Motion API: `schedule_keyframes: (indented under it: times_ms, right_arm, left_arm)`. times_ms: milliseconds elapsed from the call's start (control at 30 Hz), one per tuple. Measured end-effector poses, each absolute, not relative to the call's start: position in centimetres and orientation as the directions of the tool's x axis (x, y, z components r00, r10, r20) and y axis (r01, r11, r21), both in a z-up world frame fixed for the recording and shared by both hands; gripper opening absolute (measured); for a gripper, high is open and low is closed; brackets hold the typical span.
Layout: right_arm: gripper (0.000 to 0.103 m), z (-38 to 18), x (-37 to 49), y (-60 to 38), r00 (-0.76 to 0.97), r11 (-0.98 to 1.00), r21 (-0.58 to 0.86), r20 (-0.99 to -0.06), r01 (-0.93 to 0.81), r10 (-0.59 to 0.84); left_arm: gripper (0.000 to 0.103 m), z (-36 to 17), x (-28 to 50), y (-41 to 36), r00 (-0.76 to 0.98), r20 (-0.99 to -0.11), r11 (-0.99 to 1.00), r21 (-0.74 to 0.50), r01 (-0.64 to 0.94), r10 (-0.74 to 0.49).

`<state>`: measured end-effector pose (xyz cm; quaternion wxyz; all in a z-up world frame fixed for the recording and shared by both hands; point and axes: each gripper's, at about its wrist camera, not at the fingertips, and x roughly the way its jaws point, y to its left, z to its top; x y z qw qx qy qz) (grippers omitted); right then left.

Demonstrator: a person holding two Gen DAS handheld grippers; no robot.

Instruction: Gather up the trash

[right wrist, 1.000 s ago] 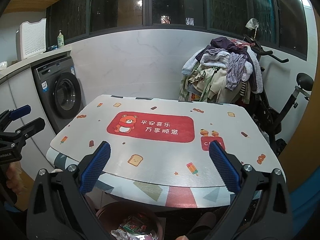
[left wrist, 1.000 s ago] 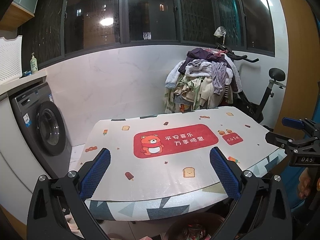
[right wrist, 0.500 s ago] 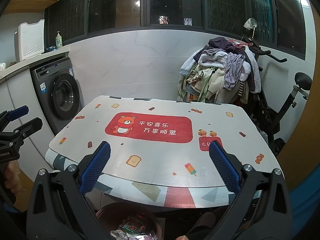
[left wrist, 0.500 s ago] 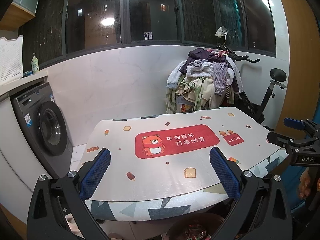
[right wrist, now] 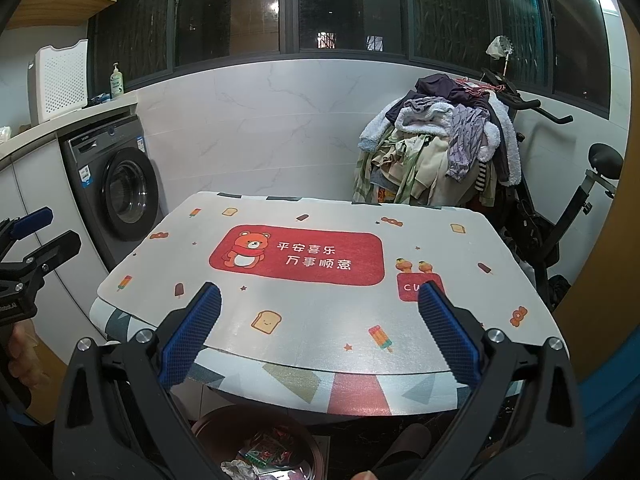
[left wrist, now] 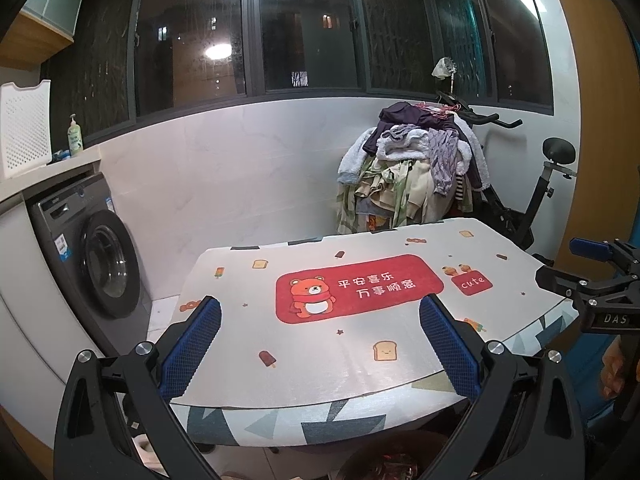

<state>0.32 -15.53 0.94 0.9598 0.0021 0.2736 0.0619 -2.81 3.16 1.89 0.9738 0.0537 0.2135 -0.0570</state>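
A table [left wrist: 360,360] [right wrist: 320,320] with a cartoon bear mat stands ahead of both grippers; I see no loose trash on it. A dark red bin [right wrist: 216,428] with wrappers and crumpled paper [right wrist: 260,456] sits on the floor under the table's near edge; its rim shows in the left wrist view [left wrist: 360,464]. My left gripper [left wrist: 319,320] is open and empty above the near edge. My right gripper [right wrist: 319,308] is open and empty too. Each gripper shows at the side of the other's view.
A washing machine [left wrist: 96,256] [right wrist: 120,188] stands at the left under a counter with a white basket [right wrist: 60,80]. A clothes pile [left wrist: 416,176] on an exercise bike [right wrist: 576,200] stands behind the table at the right.
Both grippers have risen and pulled back slightly; the table sits a little lower and farther in both views. Both stay open and empty.
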Motion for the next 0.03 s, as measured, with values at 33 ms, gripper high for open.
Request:
schedule_keyframes:
  times_ms: [33]
  right_arm:
    - [0.097,0.95,0.33,-15.50,0.843,0.992,0.038,-0.525,-0.118,0.120]
  left_arm:
    - [0.097,1.89,-2.88,3.12,0.902,-0.423,0.988,0.079,0.134,-0.089]
